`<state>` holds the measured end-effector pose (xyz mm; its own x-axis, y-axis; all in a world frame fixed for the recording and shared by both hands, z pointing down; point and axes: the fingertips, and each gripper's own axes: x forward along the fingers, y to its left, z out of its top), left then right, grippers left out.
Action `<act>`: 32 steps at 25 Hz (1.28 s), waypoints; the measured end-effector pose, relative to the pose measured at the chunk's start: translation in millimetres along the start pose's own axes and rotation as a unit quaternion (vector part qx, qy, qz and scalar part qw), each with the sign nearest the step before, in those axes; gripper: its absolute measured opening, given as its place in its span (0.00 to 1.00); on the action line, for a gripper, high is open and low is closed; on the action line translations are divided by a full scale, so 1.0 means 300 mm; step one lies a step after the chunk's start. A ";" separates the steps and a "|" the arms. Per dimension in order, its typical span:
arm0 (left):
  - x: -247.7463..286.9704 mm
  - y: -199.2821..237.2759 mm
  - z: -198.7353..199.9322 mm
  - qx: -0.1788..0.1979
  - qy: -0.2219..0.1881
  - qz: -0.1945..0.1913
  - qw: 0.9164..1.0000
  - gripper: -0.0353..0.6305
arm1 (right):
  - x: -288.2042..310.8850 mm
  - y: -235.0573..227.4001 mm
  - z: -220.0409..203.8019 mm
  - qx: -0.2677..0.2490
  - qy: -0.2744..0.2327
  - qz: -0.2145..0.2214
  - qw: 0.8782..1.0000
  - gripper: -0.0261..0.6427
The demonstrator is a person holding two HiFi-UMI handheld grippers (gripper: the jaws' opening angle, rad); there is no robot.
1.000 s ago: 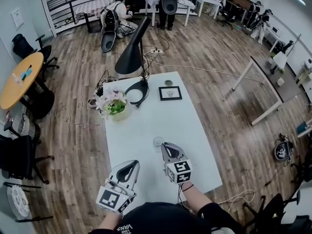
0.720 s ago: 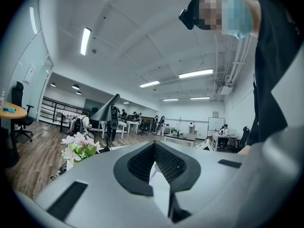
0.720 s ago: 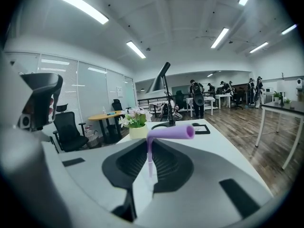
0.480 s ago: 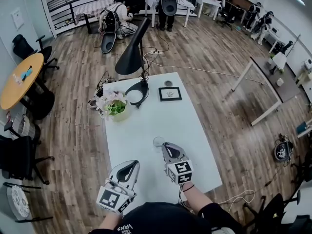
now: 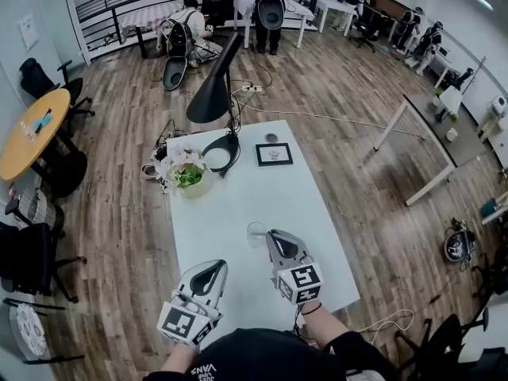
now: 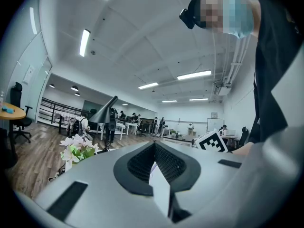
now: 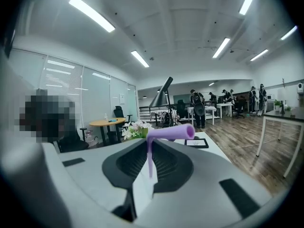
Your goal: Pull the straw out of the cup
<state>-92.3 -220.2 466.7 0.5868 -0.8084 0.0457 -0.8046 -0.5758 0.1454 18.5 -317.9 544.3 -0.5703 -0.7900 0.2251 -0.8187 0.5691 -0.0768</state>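
Note:
A clear cup (image 5: pixel 255 232) stands on the white table (image 5: pixel 238 193), just left of the tip of my right gripper (image 5: pixel 274 238). In the right gripper view the right gripper (image 7: pixel 151 151) is shut on a purple straw (image 7: pixel 169 132). The straw stands upright between the pads, its bent top pointing right. That view does not show the cup, and the head view does not show the straw. My left gripper (image 5: pixel 211 271) hovers near the table's front left, apart from the cup. Its jaws (image 6: pixel 154 148) are shut with nothing in them.
At the far end of the table stand a black desk lamp (image 5: pixel 216 94), a pot of flowers (image 5: pixel 187 175), a small framed picture (image 5: pixel 274 154) and a little round dish (image 5: pixel 271 137). Wooden floor surrounds the table; people and chairs are further back.
My right gripper has risen with the straw in its jaws and looks a little larger in the head view. The cup has stayed on the table. The left gripper has not moved.

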 end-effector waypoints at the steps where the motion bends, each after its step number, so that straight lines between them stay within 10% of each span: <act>1: -0.001 -0.004 0.001 0.001 -0.001 -0.001 1.000 0.07 | -0.008 0.003 0.012 0.000 -0.004 0.000 1.000 0.10; 32: -0.056 -0.076 0.034 0.009 -0.021 -0.021 1.000 0.07 | -0.261 0.049 0.107 -0.005 -0.041 -0.028 0.999 0.10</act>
<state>-84.8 -194.8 452.4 0.6164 -0.7874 -0.0017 -0.7807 -0.6115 0.1284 48.9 -255.0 494.2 -0.5272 -0.8366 0.1490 -0.8492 0.5250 -0.0566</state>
